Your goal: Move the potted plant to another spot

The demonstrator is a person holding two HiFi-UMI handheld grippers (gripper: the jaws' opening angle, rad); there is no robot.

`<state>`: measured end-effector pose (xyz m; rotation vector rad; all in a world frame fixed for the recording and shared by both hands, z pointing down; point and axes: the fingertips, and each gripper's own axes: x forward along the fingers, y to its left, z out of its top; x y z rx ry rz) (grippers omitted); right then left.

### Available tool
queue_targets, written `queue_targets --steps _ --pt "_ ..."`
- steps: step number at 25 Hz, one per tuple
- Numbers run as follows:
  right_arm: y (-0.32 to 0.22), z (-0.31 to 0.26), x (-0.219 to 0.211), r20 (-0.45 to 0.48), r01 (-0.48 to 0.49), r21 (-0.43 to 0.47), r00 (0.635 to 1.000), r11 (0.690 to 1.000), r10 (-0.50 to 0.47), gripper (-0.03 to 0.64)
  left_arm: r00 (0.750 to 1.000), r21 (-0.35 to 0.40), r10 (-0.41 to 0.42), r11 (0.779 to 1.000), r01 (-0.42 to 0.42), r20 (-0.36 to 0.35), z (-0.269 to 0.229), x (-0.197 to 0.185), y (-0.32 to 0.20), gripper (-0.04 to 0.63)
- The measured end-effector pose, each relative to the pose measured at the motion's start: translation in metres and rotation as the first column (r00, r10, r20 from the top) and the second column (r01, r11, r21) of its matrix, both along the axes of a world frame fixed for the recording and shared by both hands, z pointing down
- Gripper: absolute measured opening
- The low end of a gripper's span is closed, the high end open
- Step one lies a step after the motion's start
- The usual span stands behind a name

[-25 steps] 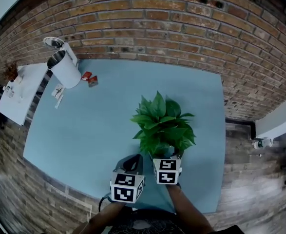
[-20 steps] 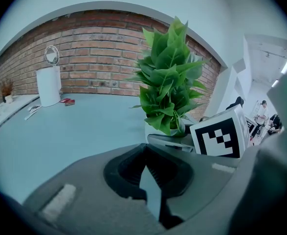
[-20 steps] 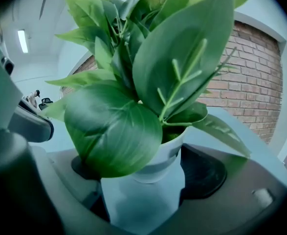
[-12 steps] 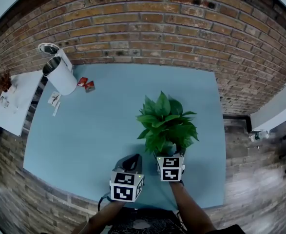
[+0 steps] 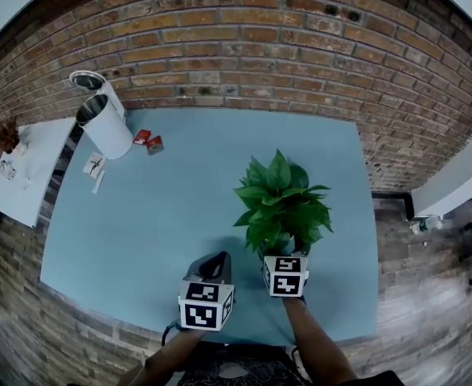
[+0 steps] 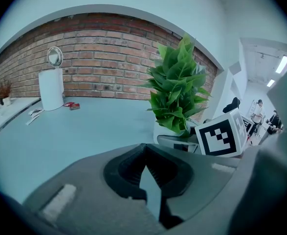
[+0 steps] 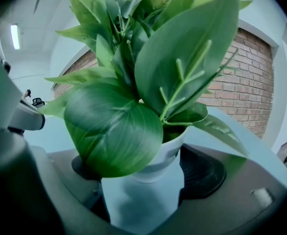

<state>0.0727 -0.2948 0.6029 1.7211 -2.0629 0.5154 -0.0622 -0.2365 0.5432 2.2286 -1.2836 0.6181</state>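
Both fingers of the right gripper (image 7: 139,173) have just been closing and appear to clasp the potted plant (image 5: 282,203), which stands near the worktop's (image 5: 163,207) front edge, so the move itself remains; the left gripper (image 6: 144,153) sits pinched together, empty.

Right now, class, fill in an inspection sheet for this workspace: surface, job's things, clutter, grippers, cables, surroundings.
Surface: blue table.
Job's things: potted plant, upright near the table's near edge.
Clutter: white cylindrical container, small red items and paper slips at the far left corner.
Grippers: right gripper has just been closing, its jaws against the plant's white pot; left gripper shut, empty, beside it.
Cables: dark loop under the left gripper, probably its lead.
Surroundings: brick wall behind; white side table at left.
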Motion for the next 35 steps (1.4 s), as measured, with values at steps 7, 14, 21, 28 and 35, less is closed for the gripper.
queue_targets --steps 7,14,21,28,35 --pt "-0.003 0.004 -0.019 -0.007 -0.024 0.003 1.0 1.0 0.024 0.443 1.0 0.011 -0.012 1.0 0.012 -0.015 0.004 -0.028 -0.006 -0.002" --pt "-0.002 0.003 -0.029 -0.007 -0.029 -0.004 1.0 1.0 0.029 0.442 0.999 0.011 -0.019 1.0 0.019 -0.026 0.004 -0.038 -0.006 -0.002" --pt "-0.001 0.001 -0.04 -0.008 -0.015 -0.011 1.0 1.0 0.015 0.442 0.999 0.015 -0.038 0.999 0.039 -0.033 -0.001 -0.045 -0.007 -0.002" --pt "-0.001 0.001 -0.058 -0.008 0.001 -0.018 1.0 1.0 -0.001 0.442 0.998 0.019 -0.052 0.998 0.053 -0.04 -0.002 -0.059 -0.007 -0.002" --pt "-0.001 0.001 -0.078 -0.008 0.02 -0.019 1.0 1.0 -0.02 0.442 0.997 0.025 -0.062 0.998 0.063 -0.042 -0.001 -0.075 -0.007 -0.002"
